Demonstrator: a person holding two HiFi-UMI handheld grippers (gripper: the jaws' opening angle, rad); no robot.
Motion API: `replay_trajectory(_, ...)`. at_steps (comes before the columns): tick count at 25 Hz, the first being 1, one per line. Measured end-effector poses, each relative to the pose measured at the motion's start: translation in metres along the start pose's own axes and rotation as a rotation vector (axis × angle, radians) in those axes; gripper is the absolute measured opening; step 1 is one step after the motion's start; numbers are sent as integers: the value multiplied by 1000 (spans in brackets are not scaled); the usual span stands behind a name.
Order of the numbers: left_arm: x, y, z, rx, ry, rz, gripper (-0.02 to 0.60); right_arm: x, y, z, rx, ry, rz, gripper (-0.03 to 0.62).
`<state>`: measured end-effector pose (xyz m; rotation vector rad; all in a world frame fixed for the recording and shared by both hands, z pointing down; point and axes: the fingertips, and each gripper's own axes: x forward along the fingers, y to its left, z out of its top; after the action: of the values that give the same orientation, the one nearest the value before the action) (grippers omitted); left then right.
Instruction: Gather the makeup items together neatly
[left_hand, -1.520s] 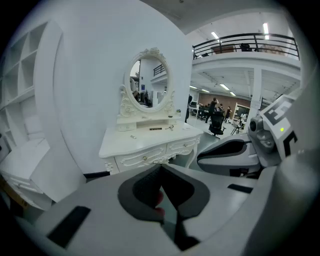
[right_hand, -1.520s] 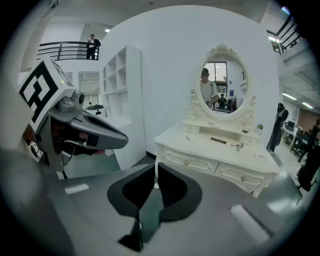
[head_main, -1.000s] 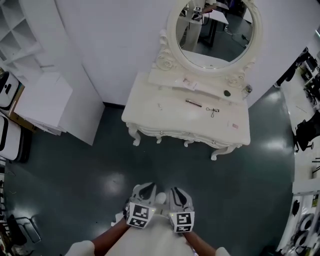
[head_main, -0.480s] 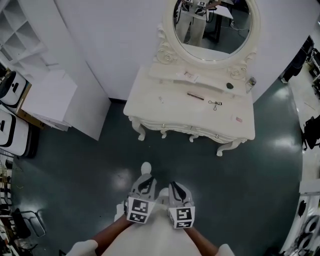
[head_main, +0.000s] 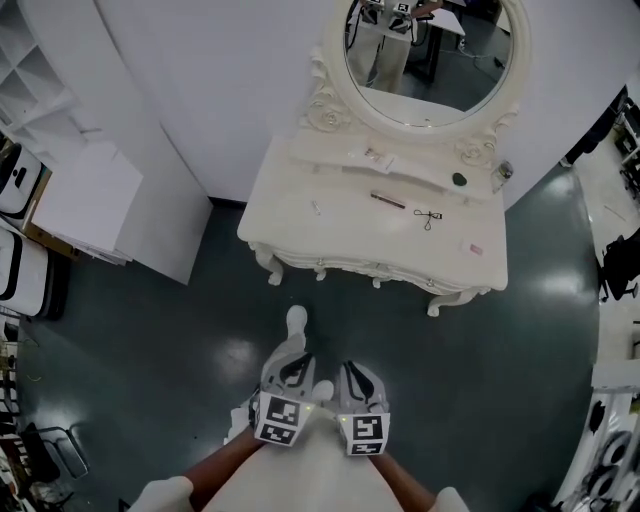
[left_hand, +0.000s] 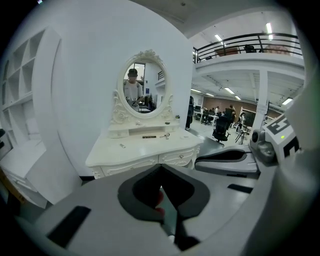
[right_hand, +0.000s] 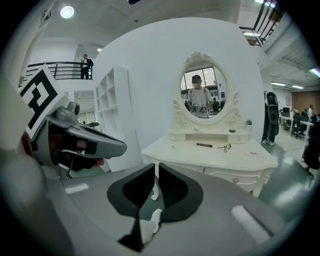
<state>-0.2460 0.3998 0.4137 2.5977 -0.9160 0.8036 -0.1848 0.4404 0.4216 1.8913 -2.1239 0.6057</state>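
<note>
Mirror (head_main: 430, 60) top cut off; pink item (head_main: 476, 249) unidentifiable.

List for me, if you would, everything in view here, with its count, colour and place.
dressing table: one, cream white, against the white wall
oval mirror: one, ornate white frame, at the table's back
slim dark stick: one, tabletop centre
eyelash curler: one, dark, right of the stick
small pink item: one, tabletop right end
small pale item: one, tabletop left
packet: one, white and pink, raised back shelf
dark round item: one, shelf right
small bottle: one, shelf's right end
shelving unit: one, white, far left
floor: dark green
shoe: one, white, ahead of the grippers
left gripper: grey, jaws together, empty
right gripper: grey, jaws together, empty
</note>
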Motion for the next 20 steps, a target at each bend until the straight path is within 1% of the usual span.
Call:
replay_trajectory(4,25,12,19,8,2,-42,5,23,-22,9,32,21,-64,21)
replay_trajectory(8,55,34,38,17,12,-77,5,51,-42,22,38,29,-115,21)
replay_trajectory(11,76,54,58,41,22,-92,5,77,-50,42,26,21,-145,21)
replay_trajectory(16,108,84,93,55,30,-166,5,119,-66,75,55,29,-211,21)
replay_trajectory(18,121,103,105,64,35,-171,5,136,-69,86,61,27,-227,21)
replay_trajectory(20,131,124,117,67,28,-158,5,153,-70,98,62,20,-240,21)
